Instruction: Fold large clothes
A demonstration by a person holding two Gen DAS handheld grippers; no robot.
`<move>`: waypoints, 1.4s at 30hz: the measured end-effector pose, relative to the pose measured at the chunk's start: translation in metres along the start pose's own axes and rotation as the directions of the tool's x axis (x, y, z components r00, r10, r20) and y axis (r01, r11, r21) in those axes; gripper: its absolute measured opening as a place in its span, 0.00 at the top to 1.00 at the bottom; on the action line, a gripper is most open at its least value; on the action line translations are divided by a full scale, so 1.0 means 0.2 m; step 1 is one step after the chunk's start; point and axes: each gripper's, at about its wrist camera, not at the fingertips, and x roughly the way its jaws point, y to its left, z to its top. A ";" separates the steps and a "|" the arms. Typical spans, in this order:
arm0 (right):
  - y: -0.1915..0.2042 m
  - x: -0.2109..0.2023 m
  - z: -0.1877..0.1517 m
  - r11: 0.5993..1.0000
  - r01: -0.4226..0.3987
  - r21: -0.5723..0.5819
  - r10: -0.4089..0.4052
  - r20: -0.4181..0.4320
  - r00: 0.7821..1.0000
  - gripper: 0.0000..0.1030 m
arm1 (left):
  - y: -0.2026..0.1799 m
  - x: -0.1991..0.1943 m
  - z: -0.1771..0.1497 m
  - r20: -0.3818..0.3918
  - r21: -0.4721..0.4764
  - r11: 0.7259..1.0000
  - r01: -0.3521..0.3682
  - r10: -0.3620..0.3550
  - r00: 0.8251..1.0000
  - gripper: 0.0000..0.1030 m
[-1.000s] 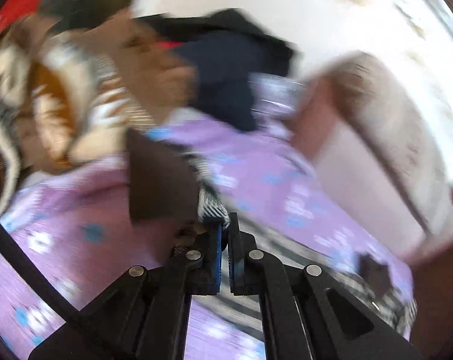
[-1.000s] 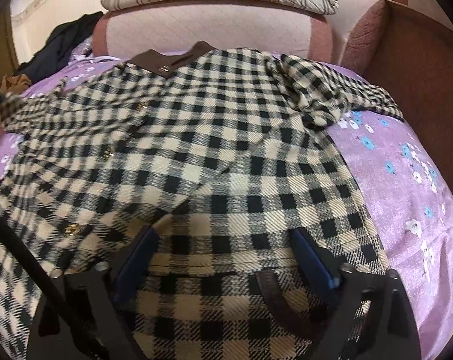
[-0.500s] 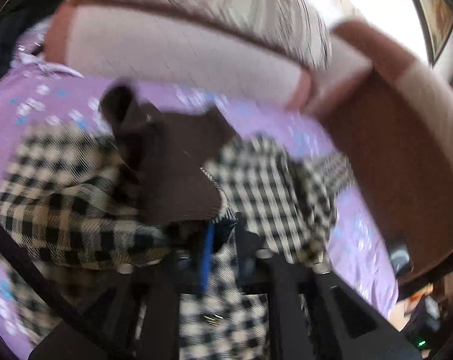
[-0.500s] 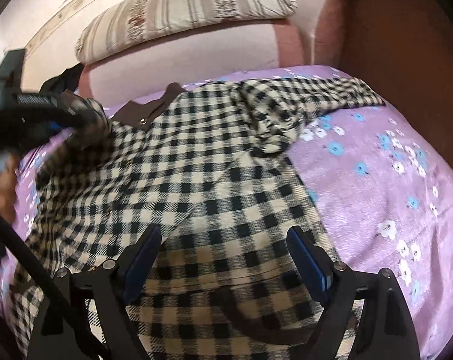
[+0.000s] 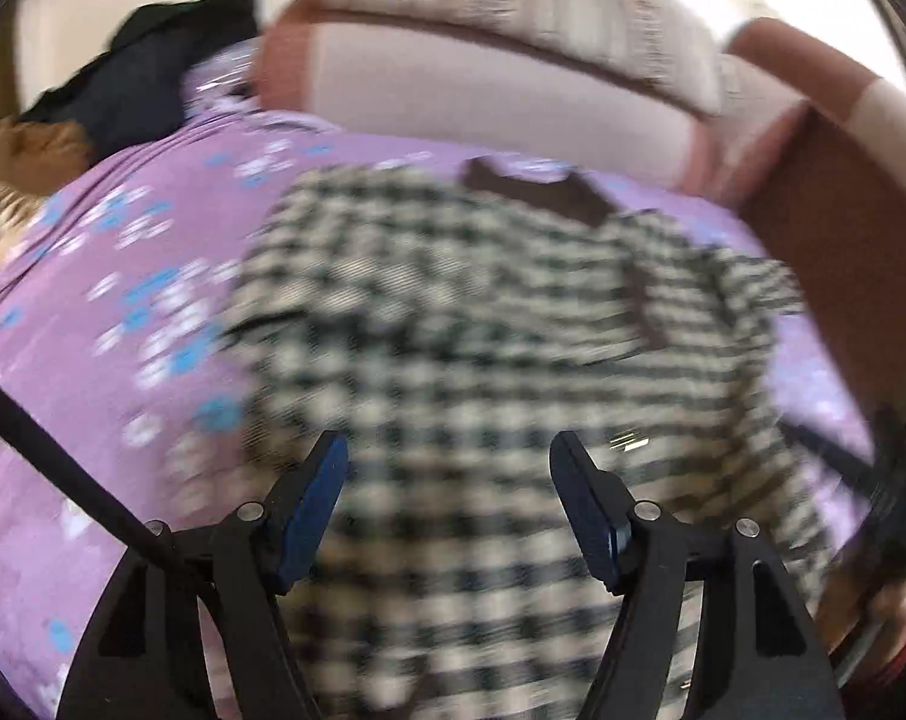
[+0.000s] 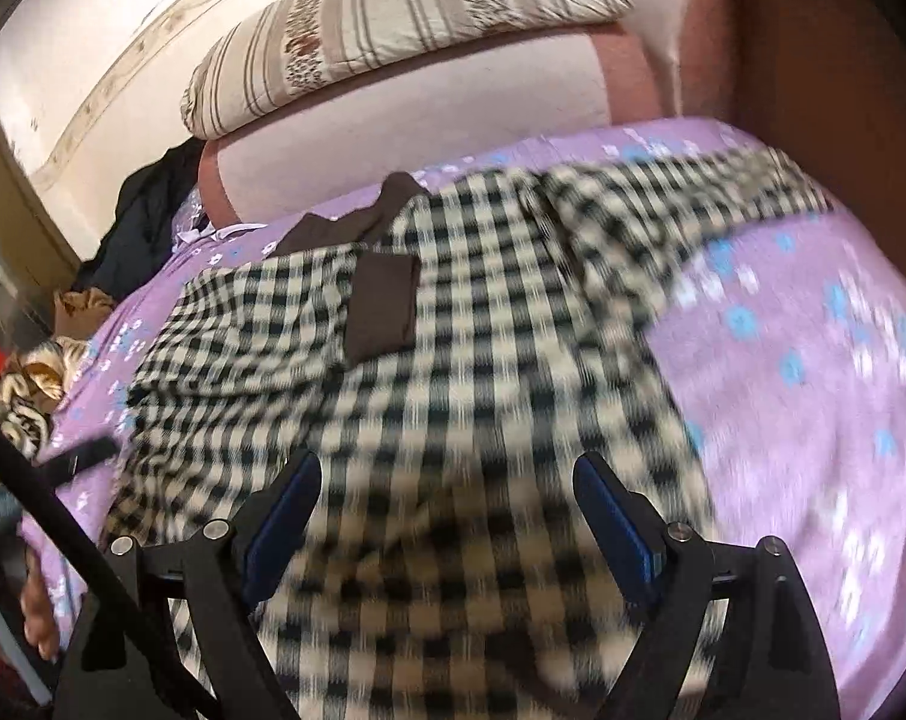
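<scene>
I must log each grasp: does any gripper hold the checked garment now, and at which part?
Nothing is held. The left gripper and right gripper both stand open above the checked garment, gripping no part.

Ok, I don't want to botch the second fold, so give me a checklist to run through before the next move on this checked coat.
1. Left tool open and free of cloth: ok.
2. Right tool open and free of cloth: ok.
3. Left sleeve folded across the checked coat, brown cuff on the chest: ok.
4. Right sleeve folded in: not ok, it lies spread on the purple bedspread.
5. Brown collar lying flat: cannot tell, blurred.
6. Hem squared: cannot tell, out of view.
</scene>
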 end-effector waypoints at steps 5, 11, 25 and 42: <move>0.04 0.27 0.23 0.999 0.035 0.016 -0.034 -0.062 0.997 0.13 | 0.14 0.04 -0.07 -0.004 -0.017 0.998 -0.061 0.061 0.998 0.33; 0.12 0.62 0.32 0.997 0.025 0.078 -0.011 -0.178 0.984 0.18 | 0.09 0.07 -0.07 0.035 0.047 0.996 -0.078 0.076 0.996 0.33; 0.00 0.72 0.43 0.969 0.246 -0.010 -0.243 -0.177 0.954 0.99 | 0.01 0.23 -0.19 -0.014 0.161 0.971 -0.179 0.184 0.983 0.32; -1.35 0.27 0.66 0.769 0.173 0.615 -0.195 -0.033 0.980 0.54 | 0.02 0.24 -0.20 0.008 0.139 0.976 -0.170 0.170 0.985 0.25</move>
